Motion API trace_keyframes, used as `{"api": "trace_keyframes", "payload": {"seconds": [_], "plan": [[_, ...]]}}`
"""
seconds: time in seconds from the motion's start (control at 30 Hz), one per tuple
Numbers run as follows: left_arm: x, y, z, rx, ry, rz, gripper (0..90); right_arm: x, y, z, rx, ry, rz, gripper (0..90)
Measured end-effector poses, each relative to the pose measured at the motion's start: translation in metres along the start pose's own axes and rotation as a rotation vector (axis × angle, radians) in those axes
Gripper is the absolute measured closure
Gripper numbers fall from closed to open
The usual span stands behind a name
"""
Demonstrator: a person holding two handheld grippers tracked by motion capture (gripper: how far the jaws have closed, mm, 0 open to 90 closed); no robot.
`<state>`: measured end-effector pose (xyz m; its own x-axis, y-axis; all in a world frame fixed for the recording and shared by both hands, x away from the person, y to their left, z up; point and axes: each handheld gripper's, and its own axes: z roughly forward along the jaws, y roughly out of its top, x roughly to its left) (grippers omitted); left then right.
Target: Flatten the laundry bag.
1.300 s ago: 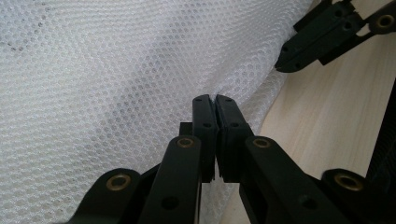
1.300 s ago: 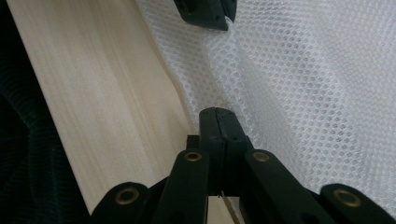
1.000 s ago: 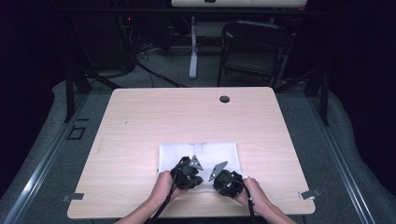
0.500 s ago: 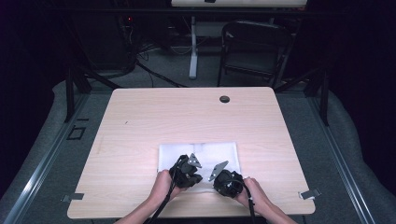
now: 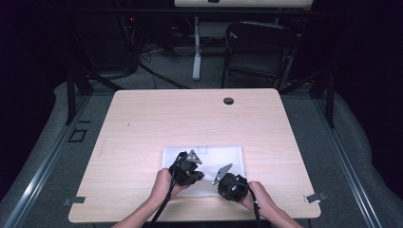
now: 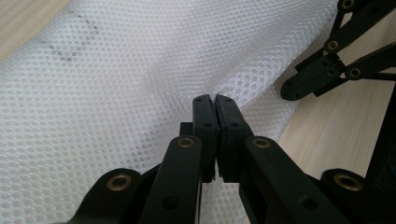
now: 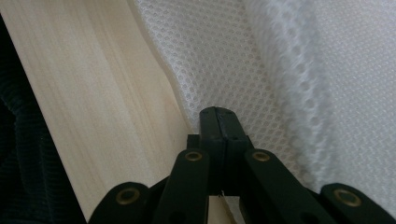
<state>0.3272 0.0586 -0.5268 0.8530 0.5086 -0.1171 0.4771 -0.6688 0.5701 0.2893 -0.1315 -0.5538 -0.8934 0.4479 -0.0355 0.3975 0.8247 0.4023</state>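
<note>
**Two grippers pinched on the near edge of a mesh cloth**

Two grips are set, one by each hand, on the same white mesh cloth (image 5: 204, 164) that lies flat on the near half of the wooden table (image 5: 142, 123), straight in front of the person. In the left gripper view, the left gripper (image 6: 215, 100) has its jaws brought fully together, with the netting puckering up into the tips — a fold of the cloth's edge appears to be nipped between them. The right gripper (image 7: 218, 112) looks the same in its own view: jaws closed tight, tips right at the border where the mesh meets bare wood, a thin bit of hem seemingly caught there. From the high view the left gripper (image 5: 186, 167) sits at the cloth's near left part and the right gripper (image 5: 231, 183) at its near right corner, close beside each other.

The step in hand reads as the grasp before a fold or a lift — both near points are taken and the far edge lies free. The next move probably calls for raising both hands together, evenly, so the light netting comes off the table without slipping out of either pinch, then carrying the near edge over toward the far one. The mesh is thin and slack, so an uneven pull could skew it.
</note>
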Motion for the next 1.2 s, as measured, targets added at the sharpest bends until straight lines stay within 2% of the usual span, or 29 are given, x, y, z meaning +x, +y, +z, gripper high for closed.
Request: {"api": "trace_keyframes", "payload": {"seconds": [0.4,0.8,1.2], "plan": [[0.007,0.011,-0.003,0.008,0.012,-0.004,88.3,0.000,-0.001,-0.001,0.009,0.008,-0.006,90.0],[0.021,0.031,-0.011,0.014,0.056,-0.002,88.4,-0.001,-0.003,-0.003,0.026,0.022,-0.013,90.0],[0.030,0.054,-0.019,0.028,0.105,0.030,88.5,-0.001,-0.004,-0.003,0.024,0.029,-0.011,90.0]]}}
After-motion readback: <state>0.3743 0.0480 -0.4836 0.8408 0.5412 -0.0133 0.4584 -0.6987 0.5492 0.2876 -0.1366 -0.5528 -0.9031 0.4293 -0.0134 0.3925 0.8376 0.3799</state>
